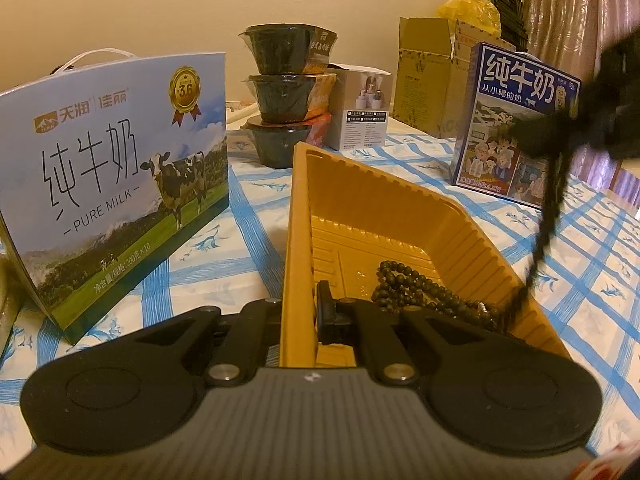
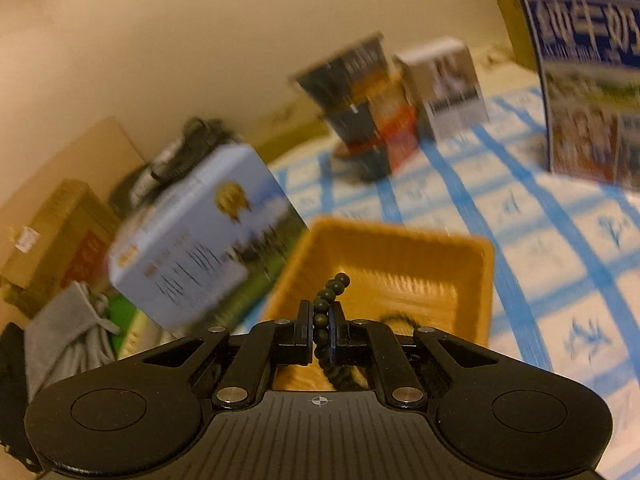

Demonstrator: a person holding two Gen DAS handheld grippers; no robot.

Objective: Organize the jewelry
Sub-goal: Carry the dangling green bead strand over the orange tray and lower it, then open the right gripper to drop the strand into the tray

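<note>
A yellow plastic tray [image 1: 400, 216] stands on the blue-checked cloth, and my left gripper [image 1: 300, 312] is shut on its near left wall. A heap of dark beads [image 1: 416, 292] lies in the tray's near corner. My right gripper [image 2: 322, 312] is shut on a strand of dark beads [image 2: 334, 288], held above the tray [image 2: 400, 232]. In the left wrist view the right gripper [image 1: 608, 96] is a dark blur at the upper right, and its strand [image 1: 546, 236] hangs down onto the tray's right wall. The right wrist view is blurred by motion.
A light-blue milk carton [image 1: 112, 184] stands left of the tray. Three stacked black bowls [image 1: 280, 96], a small white box [image 1: 364, 108], a cardboard box [image 1: 428, 80] and a dark-blue milk carton [image 1: 508, 128] stand behind. A grey pouch [image 2: 72, 332] lies off to the left.
</note>
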